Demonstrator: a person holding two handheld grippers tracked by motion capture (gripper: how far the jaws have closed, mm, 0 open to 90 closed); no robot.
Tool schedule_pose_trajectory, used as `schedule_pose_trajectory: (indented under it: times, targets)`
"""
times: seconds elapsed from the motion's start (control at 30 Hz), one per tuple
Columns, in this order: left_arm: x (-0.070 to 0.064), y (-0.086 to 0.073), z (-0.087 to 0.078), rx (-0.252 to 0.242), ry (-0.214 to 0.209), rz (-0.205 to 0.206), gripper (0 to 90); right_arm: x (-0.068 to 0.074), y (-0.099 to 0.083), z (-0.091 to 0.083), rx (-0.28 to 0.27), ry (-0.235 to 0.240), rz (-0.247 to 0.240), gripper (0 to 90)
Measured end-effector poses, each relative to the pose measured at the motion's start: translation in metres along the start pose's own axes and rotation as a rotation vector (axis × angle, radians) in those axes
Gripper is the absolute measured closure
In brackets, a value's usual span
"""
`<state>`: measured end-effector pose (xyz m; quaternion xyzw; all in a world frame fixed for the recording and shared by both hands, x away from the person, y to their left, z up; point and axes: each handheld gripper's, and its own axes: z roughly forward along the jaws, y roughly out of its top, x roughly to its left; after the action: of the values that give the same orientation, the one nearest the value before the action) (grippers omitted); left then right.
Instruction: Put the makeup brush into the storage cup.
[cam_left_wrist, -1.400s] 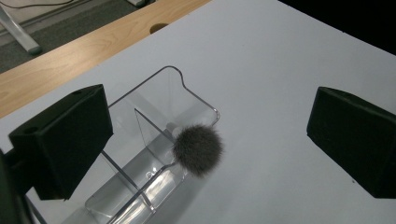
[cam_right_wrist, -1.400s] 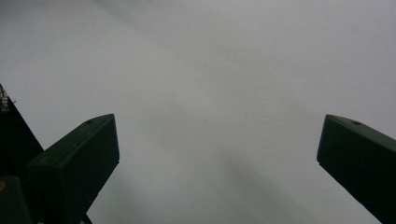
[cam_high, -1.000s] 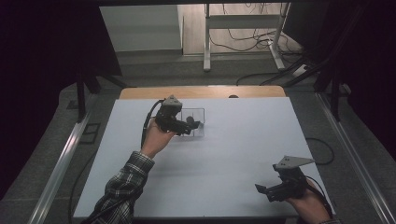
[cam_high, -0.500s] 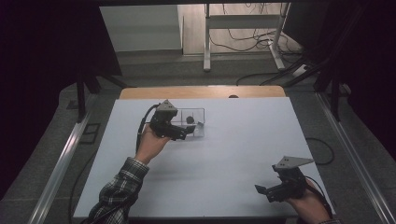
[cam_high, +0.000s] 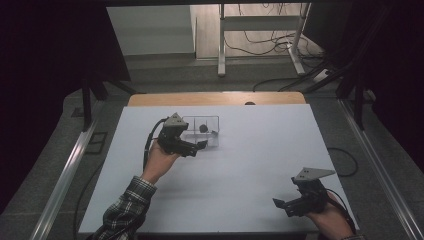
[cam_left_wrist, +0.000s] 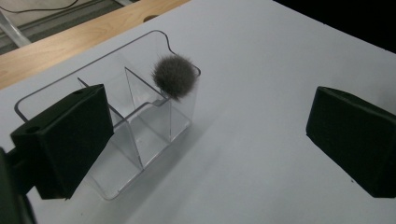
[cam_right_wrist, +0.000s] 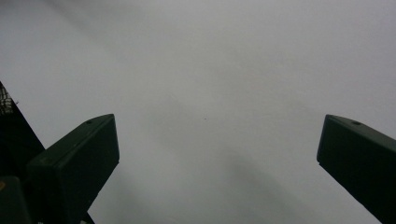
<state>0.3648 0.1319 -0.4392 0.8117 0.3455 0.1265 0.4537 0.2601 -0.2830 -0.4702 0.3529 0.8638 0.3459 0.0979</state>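
A clear plastic box (cam_high: 207, 134) with inner dividers stands on the white table (cam_high: 260, 150), left of the middle and toward the far side. A grey fluffy pompom (cam_high: 203, 128) rests in one of its end compartments; in the left gripper view the pompom (cam_left_wrist: 175, 77) sits high in the far right cell of the box (cam_left_wrist: 140, 135). My left gripper (cam_high: 197, 147) hovers just in front of the box, open, with nothing between its jaws (cam_left_wrist: 210, 140). My right gripper (cam_high: 284, 206) is low at the near right, open over bare table (cam_right_wrist: 217, 163).
A wooden strip (cam_high: 215, 98) runs along the table's far edge. Beyond it are metal desk legs and cables (cam_high: 260, 45) on the floor. Rails (cam_high: 65, 170) flank the table on both sides.
My left gripper has drawn back from the box toward the near side, and the pompom stays in the box. The right gripper has not moved.
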Motion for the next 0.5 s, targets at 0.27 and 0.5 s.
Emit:
schedule_pose_trajectory:
  times: [0.27, 0.5]
  targets:
    - [-0.0049, -0.0027, -0.0015, -0.002, -0.006, 0.003, 1.2, 0.0007, 0.0001, -0.0003, 0.0, 0.001, -0.009, 0.0]
    - [-0.008, -0.0056, -0.0072, -0.011, -0.01, 0.001, 1.1, 0.0019, 0.0007, 0.0, -0.001, 0.002, -0.025, 0.0]
